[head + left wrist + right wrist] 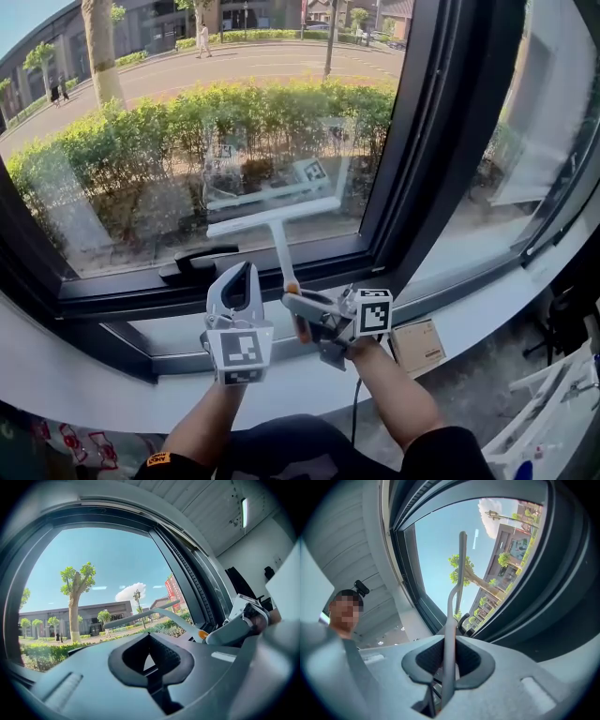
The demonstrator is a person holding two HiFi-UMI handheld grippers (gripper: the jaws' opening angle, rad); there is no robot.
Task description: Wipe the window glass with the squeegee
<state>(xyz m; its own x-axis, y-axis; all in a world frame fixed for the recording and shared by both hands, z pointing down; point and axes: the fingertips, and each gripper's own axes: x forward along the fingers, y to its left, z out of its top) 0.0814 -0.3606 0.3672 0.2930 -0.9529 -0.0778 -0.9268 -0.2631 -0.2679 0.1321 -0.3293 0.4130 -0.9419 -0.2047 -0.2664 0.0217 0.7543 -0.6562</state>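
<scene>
Squeegee point(450, 620) between right gripper point(446, 663) fingers point(472, 660)

Dark window frame point(448, 141), white sill point(84, 375)

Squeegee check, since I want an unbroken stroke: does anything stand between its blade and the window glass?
Nothing visible does. The right gripper holds the squeegee with its blade up at the window glass. The black window handle sits on the lower frame, below-left of the blade, off the pane.
</scene>
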